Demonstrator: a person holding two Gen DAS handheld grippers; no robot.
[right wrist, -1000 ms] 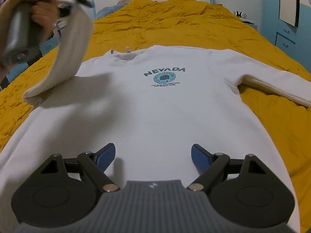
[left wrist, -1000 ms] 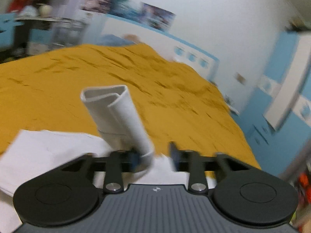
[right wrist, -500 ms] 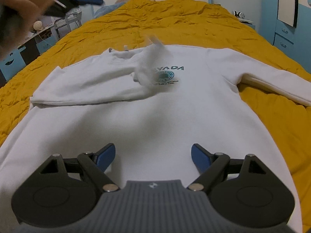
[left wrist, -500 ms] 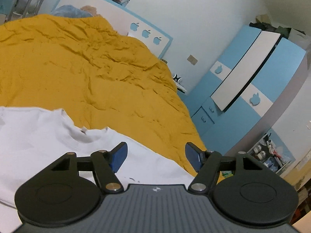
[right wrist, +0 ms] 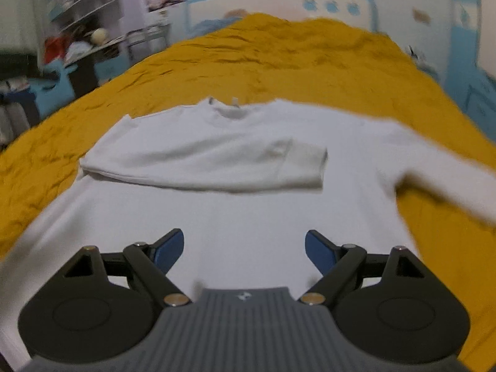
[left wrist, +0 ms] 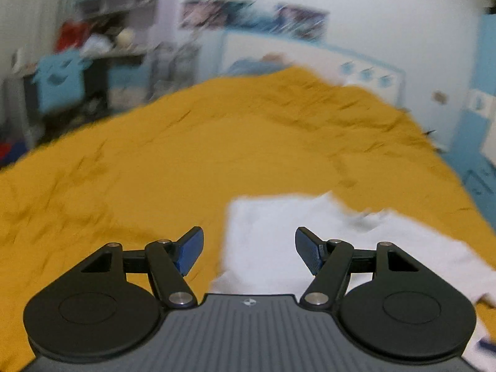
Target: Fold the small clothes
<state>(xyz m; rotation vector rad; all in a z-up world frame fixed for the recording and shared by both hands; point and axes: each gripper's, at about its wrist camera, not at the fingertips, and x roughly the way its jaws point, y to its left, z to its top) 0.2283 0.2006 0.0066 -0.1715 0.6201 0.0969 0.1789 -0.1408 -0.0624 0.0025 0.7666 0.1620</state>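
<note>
Sweatshirt (right wrist: pixel 241 217) flat on yellow bed (right wrist: pixel 279 62), left sleeve (right wrist: pixel 204 164) folded across chest. Right sleeve (right wrist: pixel 440 173) at 3 o'clock looks next, blurry though. Left tool (left wrist: pixel 249 248), right tool (right wrist: pixel 245 249) wide, empty.

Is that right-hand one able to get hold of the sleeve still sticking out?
Probably yes. The right tongs are open and empty over the white sweatshirt, and the spread sleeve lies flat on the yellow bedspread, uncovered.
</note>
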